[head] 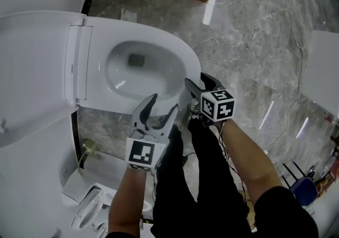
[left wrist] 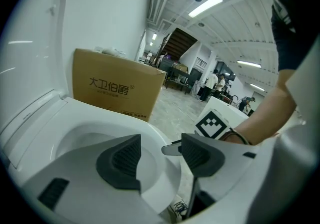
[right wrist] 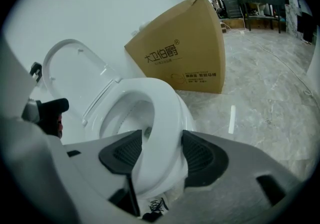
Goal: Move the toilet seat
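Grey marble floor [head: 249, 35], toilet seat [head: 183, 59] down on the bowl [head: 123, 72] with lid [head: 26, 72] up; we judge it stiff, slick, hinged plastic, best taken at the front rim, where our right gripper [head: 198, 79] clamps it while our left gripper [head: 164, 103] hovers jaws apart.

The left forearm [head: 123, 200] and right forearm [head: 248, 152], both bare, reach down to the front of the toilet seat [head: 177, 51]. The left tool [head: 163, 108] slants down over the seat's front rim with its jaws apart, one inside the ring and one outside it. Close beside it, the right tool [head: 200, 84] points down more steeply. Its jaws straddle the same rim, and both pads [right wrist: 127, 153] lie against it.
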